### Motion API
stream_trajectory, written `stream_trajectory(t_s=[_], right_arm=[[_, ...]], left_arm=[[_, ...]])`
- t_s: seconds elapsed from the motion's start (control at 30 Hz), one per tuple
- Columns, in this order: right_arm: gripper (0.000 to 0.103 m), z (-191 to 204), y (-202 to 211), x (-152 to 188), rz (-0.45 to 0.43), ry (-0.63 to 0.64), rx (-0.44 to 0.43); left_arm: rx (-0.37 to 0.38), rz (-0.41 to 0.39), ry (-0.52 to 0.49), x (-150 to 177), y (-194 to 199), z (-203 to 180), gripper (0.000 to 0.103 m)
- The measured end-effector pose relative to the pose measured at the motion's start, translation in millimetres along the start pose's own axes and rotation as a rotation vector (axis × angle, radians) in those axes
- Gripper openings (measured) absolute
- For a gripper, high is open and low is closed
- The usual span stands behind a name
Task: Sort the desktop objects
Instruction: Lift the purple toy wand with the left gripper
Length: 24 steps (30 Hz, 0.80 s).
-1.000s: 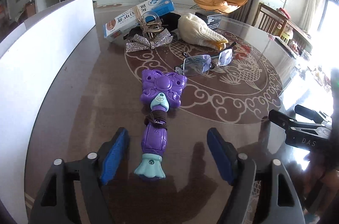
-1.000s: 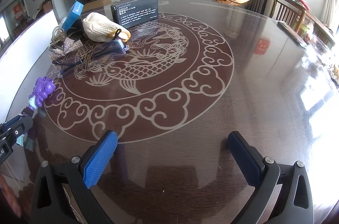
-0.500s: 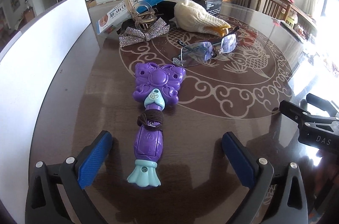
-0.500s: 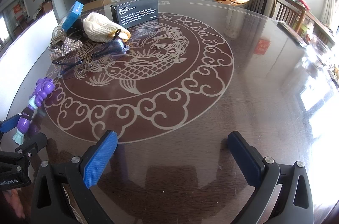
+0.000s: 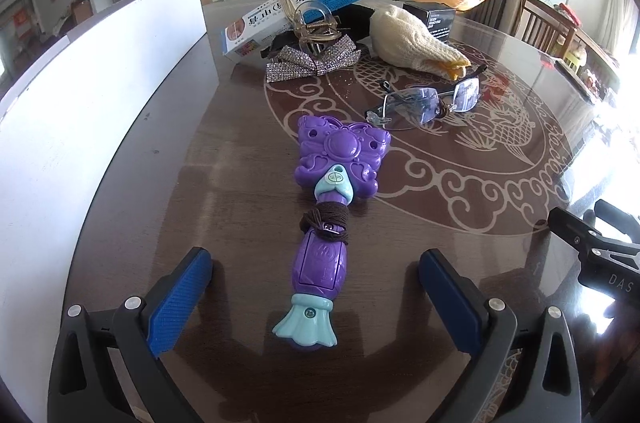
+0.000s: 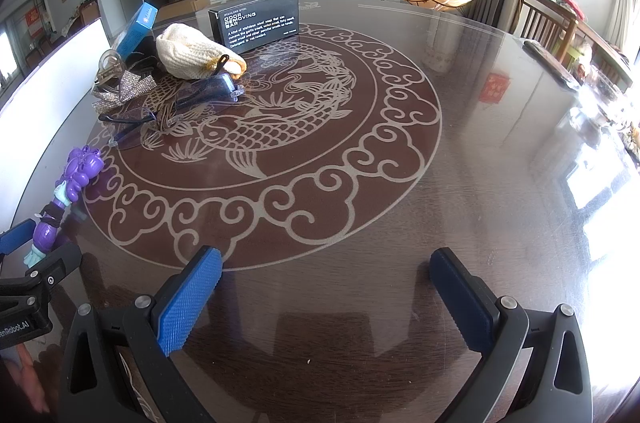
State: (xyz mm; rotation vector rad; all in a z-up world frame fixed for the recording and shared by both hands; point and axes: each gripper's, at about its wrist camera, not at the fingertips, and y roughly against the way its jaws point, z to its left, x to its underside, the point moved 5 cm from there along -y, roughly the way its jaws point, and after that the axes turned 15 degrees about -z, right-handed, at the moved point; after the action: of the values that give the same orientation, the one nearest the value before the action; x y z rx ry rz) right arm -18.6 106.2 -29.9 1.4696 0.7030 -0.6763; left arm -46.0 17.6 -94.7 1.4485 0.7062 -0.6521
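Note:
A purple butterfly toy wand [image 5: 326,223] with a teal tail and a brown hair tie round its handle lies flat on the dark table [image 5: 192,175]. My left gripper [image 5: 316,297] is open, its blue pads either side of the wand's tail end, not touching it. The wand also shows at the left edge of the right wrist view [image 6: 66,195]. My right gripper [image 6: 320,297] is open and empty over bare table. Eyeglasses [image 5: 426,99], a silver bow [image 5: 312,63], a cream knitted item [image 5: 412,41] and a blue-white box [image 5: 288,15] lie beyond.
A white board [image 5: 92,95] stands along the table's left side. A black box [image 6: 256,23] lies at the back by the pile. The right gripper's body [image 5: 592,255] sits at the right of the left wrist view. Chairs stand beyond the far right edge.
My left gripper has opened wider and pulled back a little from the wand, which stays on the table. The right gripper has not moved.

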Motion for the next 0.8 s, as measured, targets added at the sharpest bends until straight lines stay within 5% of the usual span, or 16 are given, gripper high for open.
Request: stream_trajectory(t_s=[0.73,0.8], right_arm=[[0.103,-0.1,-0.3,0.1,0.004,0.003,-0.001],[0.103,2.5,-3.3,-3.5,0.055,0.045,-0.055]], left_arm=[[-0.056,-0.002,0.050,-0.8,-1.4,12.3,0.103],[-0.055,-0.003,0.051,-1.2,-2.2,12.2,0.103]])
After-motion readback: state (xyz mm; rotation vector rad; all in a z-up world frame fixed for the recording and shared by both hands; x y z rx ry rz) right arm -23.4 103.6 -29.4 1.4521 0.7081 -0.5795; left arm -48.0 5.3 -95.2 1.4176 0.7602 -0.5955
